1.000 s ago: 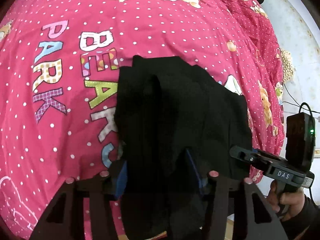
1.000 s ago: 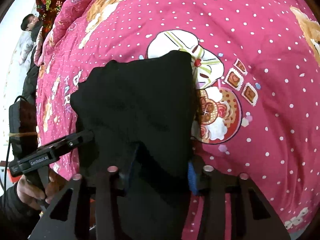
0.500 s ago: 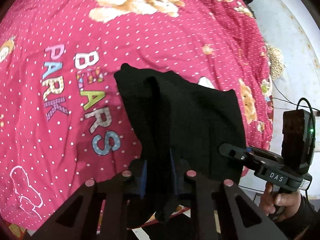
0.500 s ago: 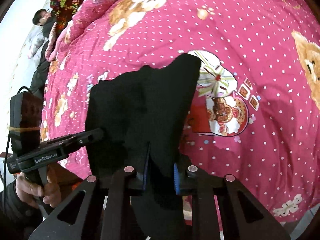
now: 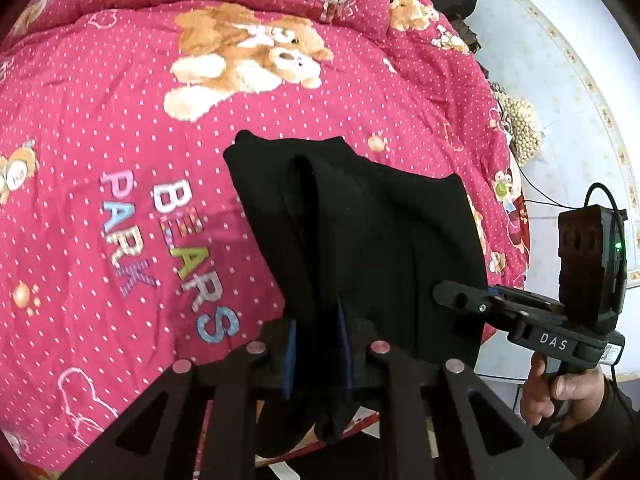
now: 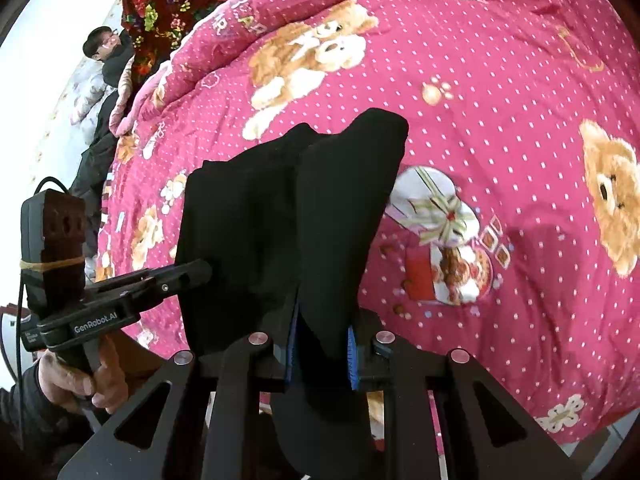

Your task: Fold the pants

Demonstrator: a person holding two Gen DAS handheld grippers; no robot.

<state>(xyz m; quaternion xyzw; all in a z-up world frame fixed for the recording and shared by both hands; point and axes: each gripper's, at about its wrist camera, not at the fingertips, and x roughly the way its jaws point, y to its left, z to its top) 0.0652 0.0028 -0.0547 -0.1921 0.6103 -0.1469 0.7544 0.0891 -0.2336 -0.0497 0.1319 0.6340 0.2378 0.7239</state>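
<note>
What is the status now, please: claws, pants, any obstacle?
Left claw shut on black pants. Right claw shut on same pants. Pants hang over pink bear quilt. No obstacle seen.

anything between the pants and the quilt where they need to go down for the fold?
Nothing visible. Both the left gripper and right gripper are shut on the black pants, which hang over the pink quilt. The quilt beyond them is bare.

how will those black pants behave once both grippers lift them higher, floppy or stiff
Probably floppy: the black pants sag in soft folds between the left gripper and right gripper. Likely light, since pinches hold them. The far end may drag on the pink quilt.
</note>
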